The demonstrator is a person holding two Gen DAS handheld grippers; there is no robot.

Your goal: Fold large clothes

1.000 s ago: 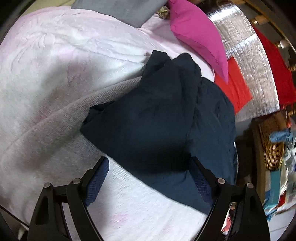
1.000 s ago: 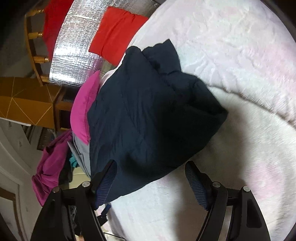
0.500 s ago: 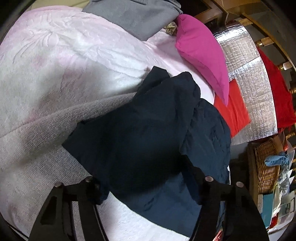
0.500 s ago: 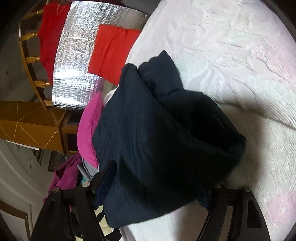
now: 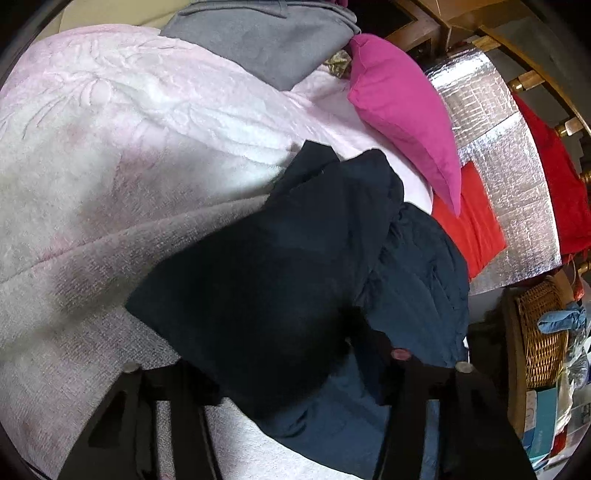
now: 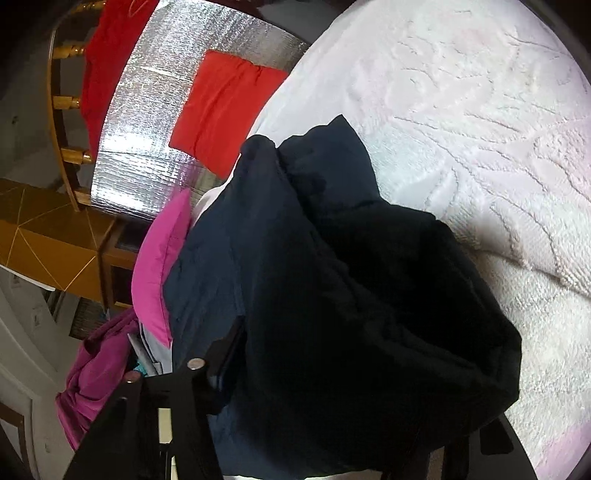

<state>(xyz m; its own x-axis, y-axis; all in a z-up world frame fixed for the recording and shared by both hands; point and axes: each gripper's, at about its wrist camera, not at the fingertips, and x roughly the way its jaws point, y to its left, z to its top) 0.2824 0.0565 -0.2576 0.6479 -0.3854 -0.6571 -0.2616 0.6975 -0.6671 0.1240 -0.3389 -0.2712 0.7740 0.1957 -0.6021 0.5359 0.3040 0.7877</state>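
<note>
Surface: pale pink fleece blanket (image 5: 140,122) over a bed; silver foil panel (image 5: 491,147) and wicker basket (image 5: 543,332) at 3 o'clock in the left wrist view.
Clutter: magenta pillow (image 5: 402,107) at 1 o'clock, grey folded cloth (image 5: 266,33) at 12, red cloth (image 6: 225,107) at 11 in the right wrist view.
Task item: dark navy garment (image 5: 288,266), bunched in a thick folded heap at centre, near bed edge; also fills centre of right view (image 6: 332,295).
Left gripper (image 5: 291,373): jaws have just been closing, now about half width, garment's near corner bunched between them; looks clamped.
Right gripper (image 6: 351,398): jaws also just closing, half width, thick fabric between; right finger buried in cloth, grip looks on.
Step guess: you're grabbing both near corners to lift or fold over.
Risk: you may have pinched several layers, not one edge, so the fold drags the whole heap.
Risk: garment sits close to bed edge; a pull toward 3 o'clock in the left view could slide it off.
Risk: uneven grips would skew the fold.
</note>
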